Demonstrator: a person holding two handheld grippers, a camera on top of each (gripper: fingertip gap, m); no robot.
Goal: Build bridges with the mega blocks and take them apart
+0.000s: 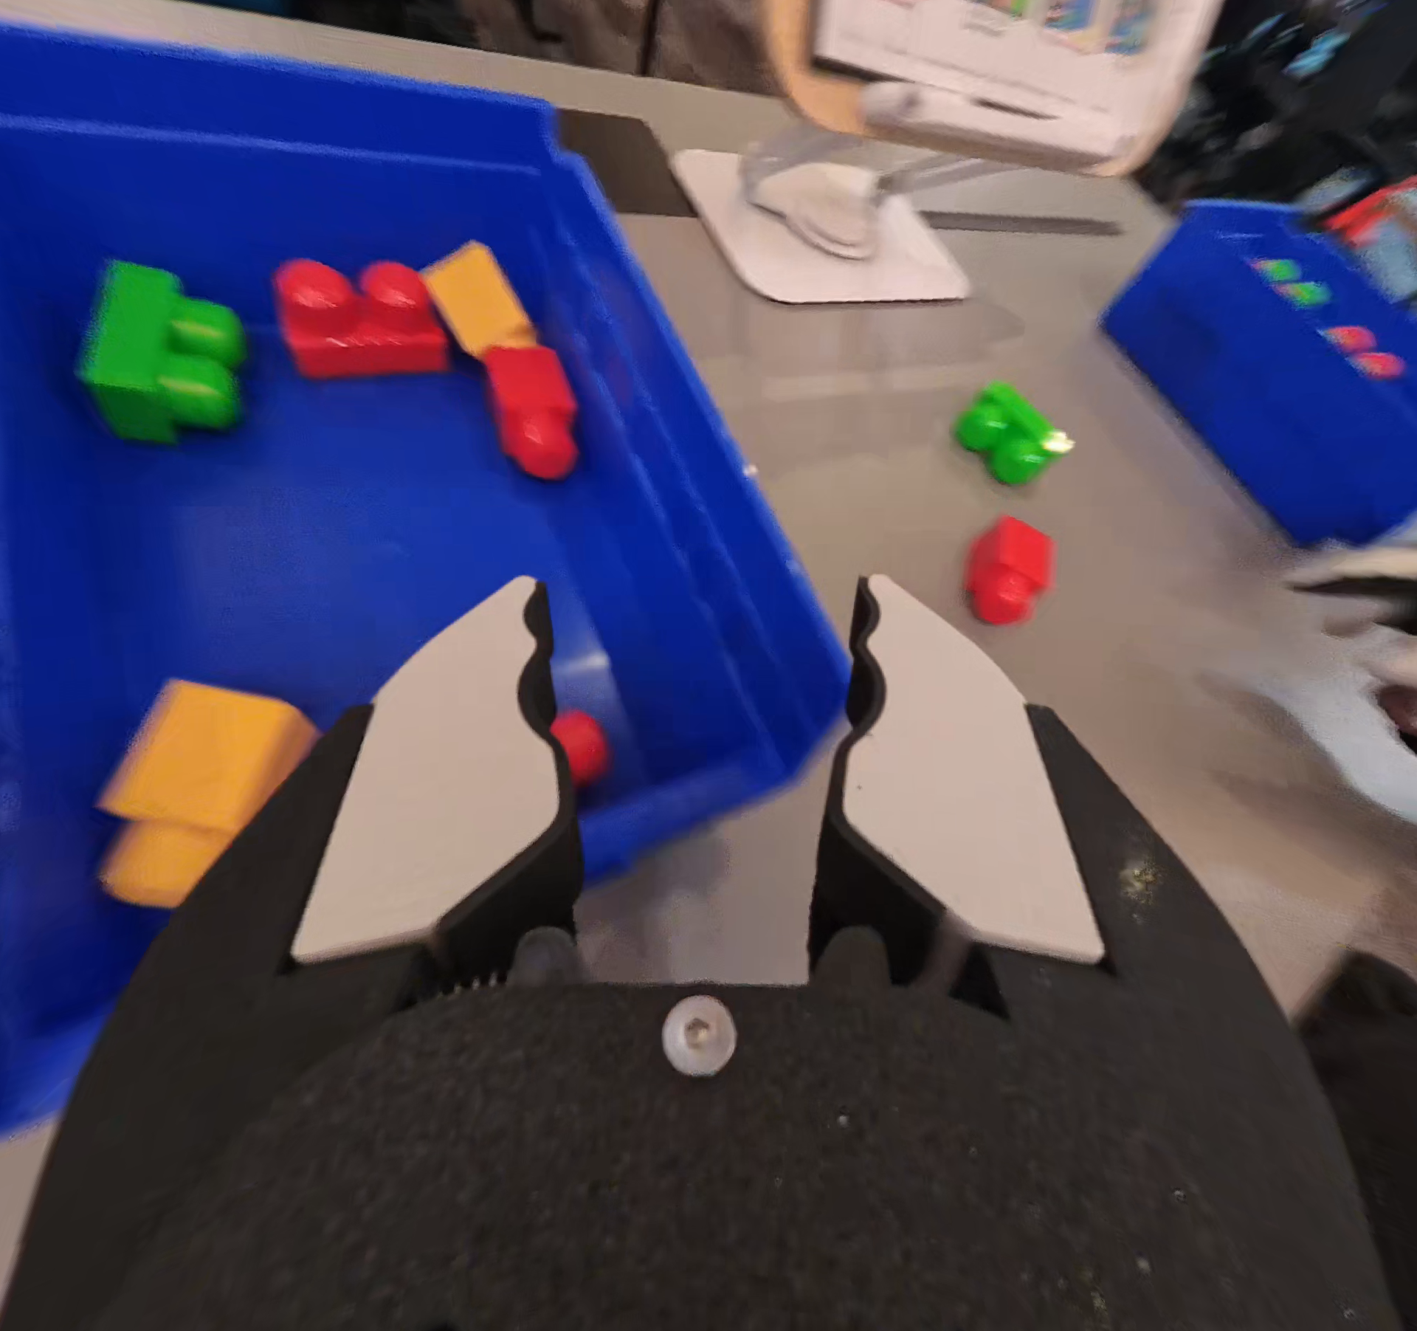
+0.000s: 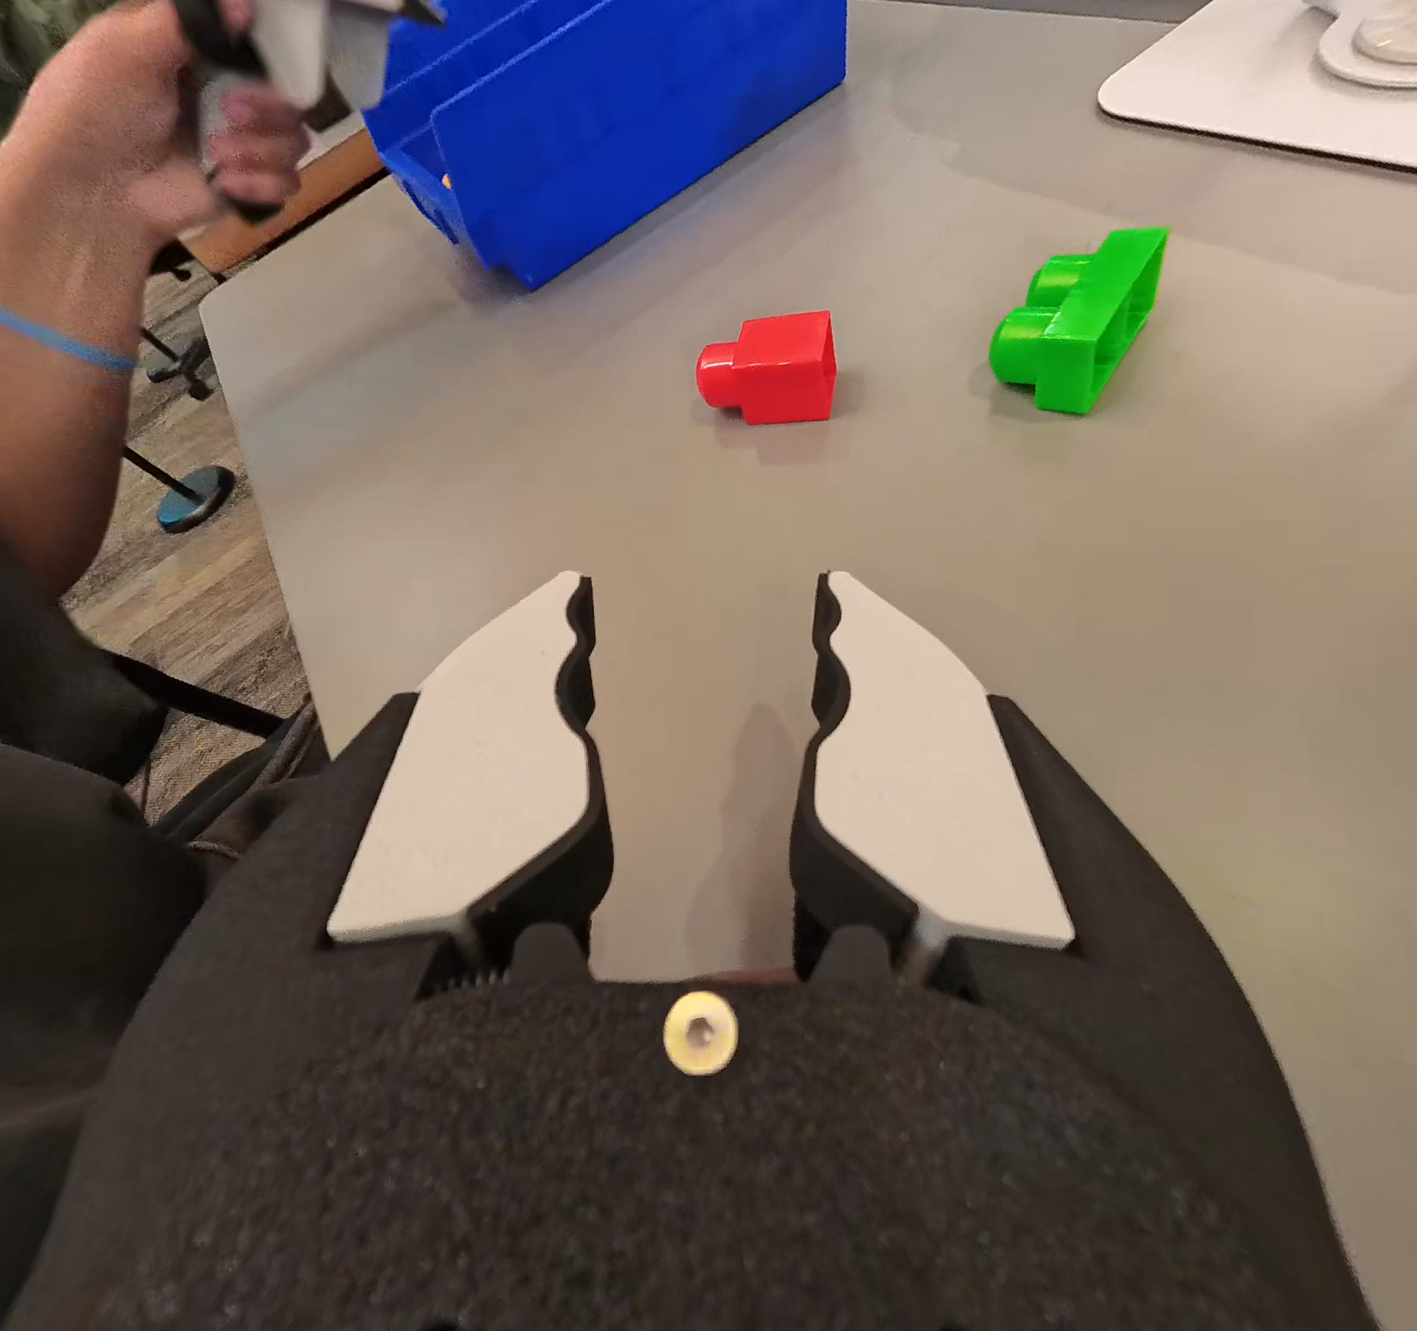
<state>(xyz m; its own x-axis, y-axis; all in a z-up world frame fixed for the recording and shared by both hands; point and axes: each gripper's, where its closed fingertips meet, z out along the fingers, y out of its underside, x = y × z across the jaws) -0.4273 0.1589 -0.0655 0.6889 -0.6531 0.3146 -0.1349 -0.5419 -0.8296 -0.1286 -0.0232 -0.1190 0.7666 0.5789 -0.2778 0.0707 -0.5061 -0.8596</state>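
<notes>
Left wrist view: left gripper [image 1: 699,588] w/ grey fingers on black body hangs over the near corner of the big blue plastic bin [image 1: 675,527], jaws spread wide, nothing between them; frame blurred. Bin holds loose mega blocks: green two-stud [image 1: 157,355], red two-stud [image 1: 356,324], two yellow ones [image 1: 479,297] [image 1: 199,780], red single-stud [image 1: 533,408], plus a red bit [image 1: 580,746] half hidden by the left finger. On the grey tabletop [image 1: 843,389] right of the bin: small red single-stud plastic block [image 1: 1008,569] and green two-stud plastic block [image 1: 1001,431], both on their sides, near each other but apart. Second blue bin [image 1: 1265,389] far right. Right wrist view: right gripper [image 2: 704,581] low over bare table, aimed at the red block [image 2: 774,370], jaws apart, empty. Person's left hand [image 2: 100,167] raised at upper left, wrapped round the left gripper's handle, by the bin [image 2: 613,90].
</notes>
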